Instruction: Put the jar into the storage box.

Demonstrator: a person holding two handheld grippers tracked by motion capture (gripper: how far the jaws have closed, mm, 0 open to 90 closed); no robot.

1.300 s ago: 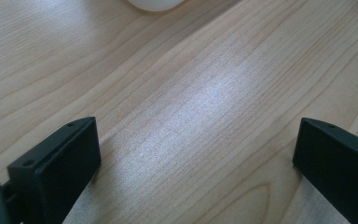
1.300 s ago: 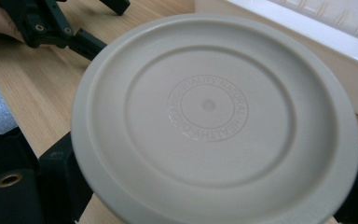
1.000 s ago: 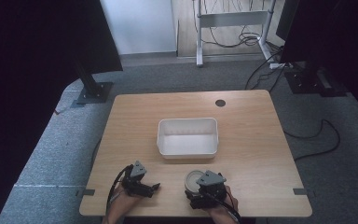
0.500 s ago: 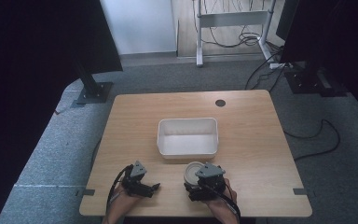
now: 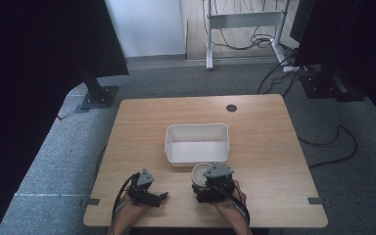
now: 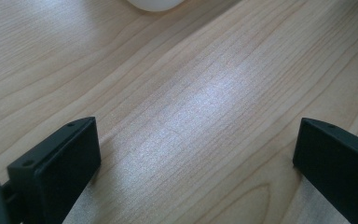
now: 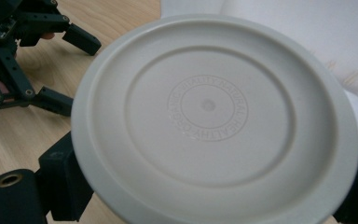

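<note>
2 tongs work the bench (image 5: 264, 127): right tongs (image 5: 206, 182) clamp a round white lid (image 7: 214, 116) just beside the white tub (image 5: 197, 142); left tongs (image 5: 157, 197) rest spread, empty. Likely carrying; next, lift over the rim.

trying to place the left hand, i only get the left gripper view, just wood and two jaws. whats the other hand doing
Observer: The right gripper is shut on a round off-white lid, its jaws at opposite edges.
Operator: where is that vs the white blob at the top of my view
Observer: In the high view a white rectangular bin sits mid-table, and the lid is just in front of its near edge.
Operator: anything in the bin
Observer: It looks empty from above.
Operator: and where am i
Observer: The left gripper is open near the table's front edge, pointing toward the right gripper.
</note>
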